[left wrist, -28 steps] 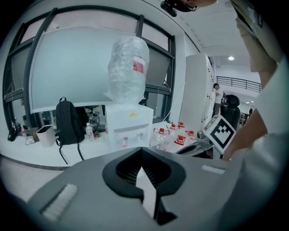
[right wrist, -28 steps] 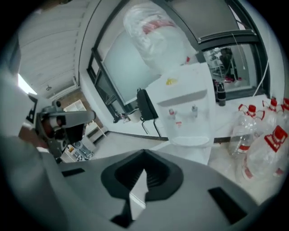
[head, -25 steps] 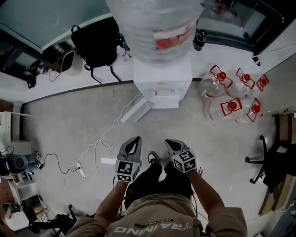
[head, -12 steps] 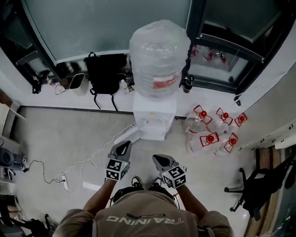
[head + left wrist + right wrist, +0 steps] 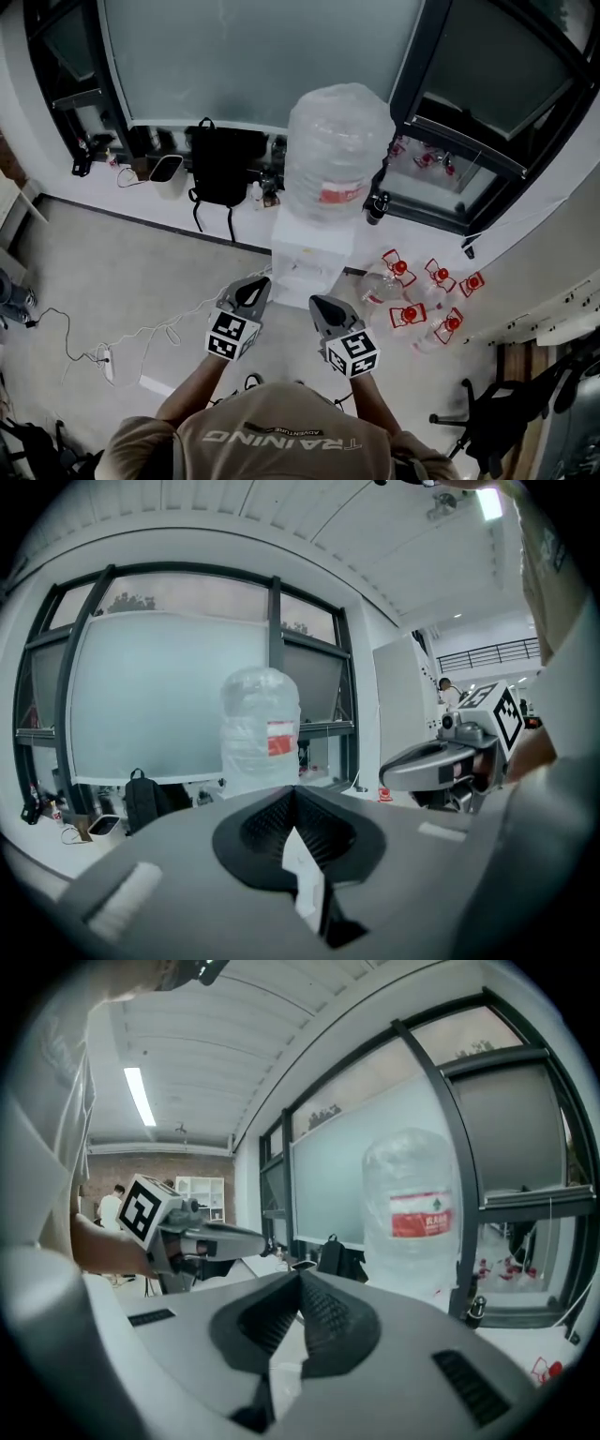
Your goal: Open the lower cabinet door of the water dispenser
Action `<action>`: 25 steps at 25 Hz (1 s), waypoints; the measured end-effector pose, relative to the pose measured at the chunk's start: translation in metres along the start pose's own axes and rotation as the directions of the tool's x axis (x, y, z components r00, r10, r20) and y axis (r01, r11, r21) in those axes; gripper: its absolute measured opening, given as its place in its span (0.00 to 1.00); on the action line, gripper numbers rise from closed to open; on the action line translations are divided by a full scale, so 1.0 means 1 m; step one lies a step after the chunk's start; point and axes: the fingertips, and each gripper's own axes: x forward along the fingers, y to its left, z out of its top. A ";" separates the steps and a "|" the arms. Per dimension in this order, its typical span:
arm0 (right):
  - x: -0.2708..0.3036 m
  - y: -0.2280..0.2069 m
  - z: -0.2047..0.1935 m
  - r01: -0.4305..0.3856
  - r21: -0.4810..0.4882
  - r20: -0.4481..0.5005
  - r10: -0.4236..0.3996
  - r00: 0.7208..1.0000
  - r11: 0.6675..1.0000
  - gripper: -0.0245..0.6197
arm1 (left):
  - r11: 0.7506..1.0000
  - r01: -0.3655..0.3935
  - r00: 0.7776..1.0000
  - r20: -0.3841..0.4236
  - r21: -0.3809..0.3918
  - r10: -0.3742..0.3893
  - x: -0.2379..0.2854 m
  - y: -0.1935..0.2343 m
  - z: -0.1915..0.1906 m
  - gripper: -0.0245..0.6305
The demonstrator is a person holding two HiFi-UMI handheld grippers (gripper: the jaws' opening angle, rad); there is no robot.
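Observation:
The white water dispenser (image 5: pixel 312 246) stands against the window wall with a big clear bottle (image 5: pixel 337 155) on top; that bottle also shows ahead in the left gripper view (image 5: pixel 261 726) and the right gripper view (image 5: pixel 411 1213). The lower cabinet door is not visible from above. My left gripper (image 5: pixel 255 284) and right gripper (image 5: pixel 319 302) hover side by side in front of the dispenser, well short of it and touching nothing. Both are shut and empty: the left gripper's (image 5: pixel 292 789) jaw tips meet, and so do the right gripper's (image 5: pixel 300 1274).
A black backpack (image 5: pixel 223 164) and a white bin (image 5: pixel 167 173) sit left of the dispenser. Several empty bottles with red caps (image 5: pixel 412 300) lie on the floor to its right. A cable and power strip (image 5: pixel 103 361) trail at left; an office chair (image 5: pixel 487 422) stands at lower right.
Both grippers have risen together and stayed shut. The head view has lifted and pulled back, so the dispenser looks smaller and farther and more of the windows shows.

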 end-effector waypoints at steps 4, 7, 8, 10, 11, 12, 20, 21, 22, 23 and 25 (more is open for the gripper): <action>0.003 -0.003 0.030 0.033 -0.003 0.057 -0.033 0.998 0.999 0.05 | 1.000 -0.024 0.999 0.022 -0.010 0.025 -0.014 0.007 0.013 0.02; 0.003 -0.011 0.056 0.058 0.034 0.128 -0.062 0.990 0.998 0.05 | 1.000 -0.025 0.996 0.083 -0.008 0.025 -0.020 0.010 0.037 0.02; 0.001 -0.013 0.066 0.067 0.041 0.149 -0.072 0.986 0.997 0.05 | 1.000 -0.024 0.993 0.113 -0.004 0.025 -0.021 0.010 0.048 0.02; -0.003 -0.015 0.084 0.085 0.036 0.180 -0.090 0.980 0.996 0.05 | 1.000 -0.027 0.986 0.164 0.003 0.026 -0.026 0.010 0.066 0.02; -0.005 -0.014 0.090 0.096 0.029 0.190 -0.100 0.977 0.995 0.05 | 1.000 -0.028 0.983 0.180 0.005 0.027 -0.029 0.011 0.072 0.02; -0.006 -0.013 0.095 0.108 0.025 0.195 -0.110 0.975 0.994 0.05 | 1.000 -0.028 0.981 0.190 0.006 0.026 -0.030 0.011 0.075 0.02; -0.034 -0.026 0.077 0.259 0.017 0.150 -0.258 0.954 0.966 0.05 | 0.999 -0.025 0.986 0.166 -0.027 0.029 -0.024 0.002 0.050 0.02; -0.036 -0.028 0.073 0.269 0.023 0.143 -0.270 0.952 0.963 0.05 | 0.999 -0.018 0.986 0.163 -0.030 0.023 -0.023 0.002 0.050 0.02; -0.039 -0.029 0.069 0.279 0.027 0.135 -0.280 0.951 0.960 0.05 | 1.000 -0.011 0.987 0.162 -0.027 0.016 -0.022 0.002 0.051 0.02; -0.040 -0.029 0.064 0.286 0.029 0.128 -0.287 0.949 0.958 0.05 | 1.000 -0.005 0.987 0.162 -0.021 0.009 -0.021 0.002 0.052 0.02; -0.043 -0.028 0.051 0.296 0.037 0.110 -0.299 0.948 0.954 0.05 | 1.000 0.008 0.987 0.158 -0.007 -0.007 -0.019 -0.001 0.053 0.02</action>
